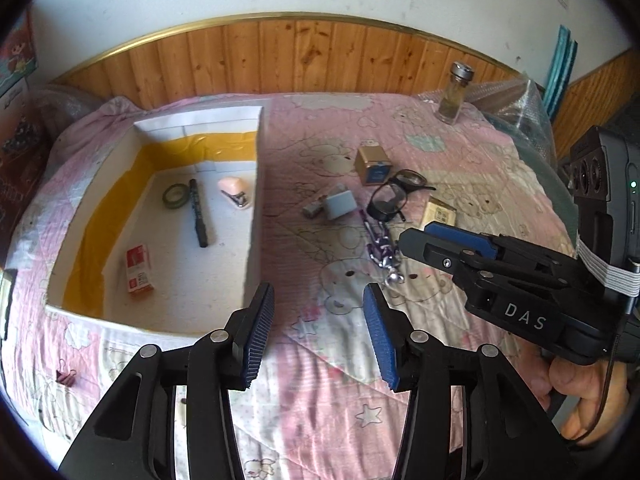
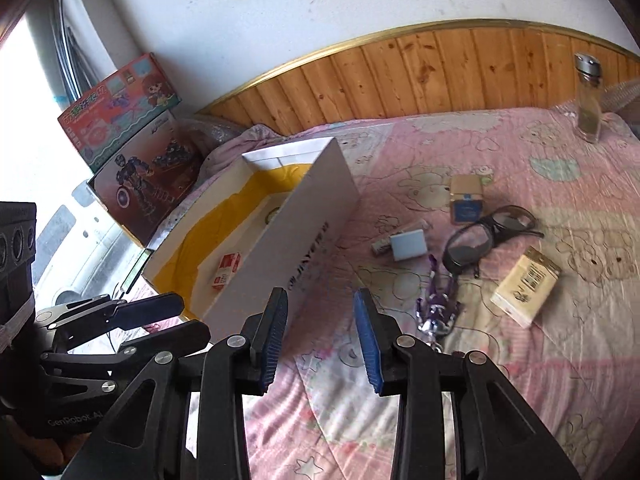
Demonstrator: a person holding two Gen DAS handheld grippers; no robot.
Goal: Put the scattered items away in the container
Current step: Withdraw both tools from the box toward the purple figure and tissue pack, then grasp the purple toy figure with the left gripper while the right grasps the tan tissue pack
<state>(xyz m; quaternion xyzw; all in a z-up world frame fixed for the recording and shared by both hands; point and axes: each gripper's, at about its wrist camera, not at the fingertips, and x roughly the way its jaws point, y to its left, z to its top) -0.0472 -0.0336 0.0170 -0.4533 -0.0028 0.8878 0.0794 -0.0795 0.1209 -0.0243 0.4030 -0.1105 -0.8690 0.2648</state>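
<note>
A white box [image 1: 256, 184] with yellow lining sits on the left of the pink quilt and holds a tape roll [image 1: 176, 195], a black marker [image 1: 199, 214], a pink stapler [image 1: 235, 192] and a red-and-white packet [image 1: 139, 268]. To its right lie a white adapter [image 1: 340, 206], black glasses [image 1: 394, 194], a gold tin [image 1: 374, 165], a purple keychain [image 1: 382, 248] and a beige packet [image 1: 440, 212]. My left gripper [image 1: 318, 296] hovers open and empty by the box's near right corner. My right gripper [image 2: 320, 300] is open and empty, just short of the keychain [image 2: 438, 308].
A glass bottle [image 1: 454, 94] stands at the quilt's far right. A pink binder clip [image 1: 66, 376] lies near the front left. Toy boxes [image 2: 120, 108] are stacked beyond the white box [image 2: 304, 216]. A wooden headboard [image 1: 320, 56] runs along the back.
</note>
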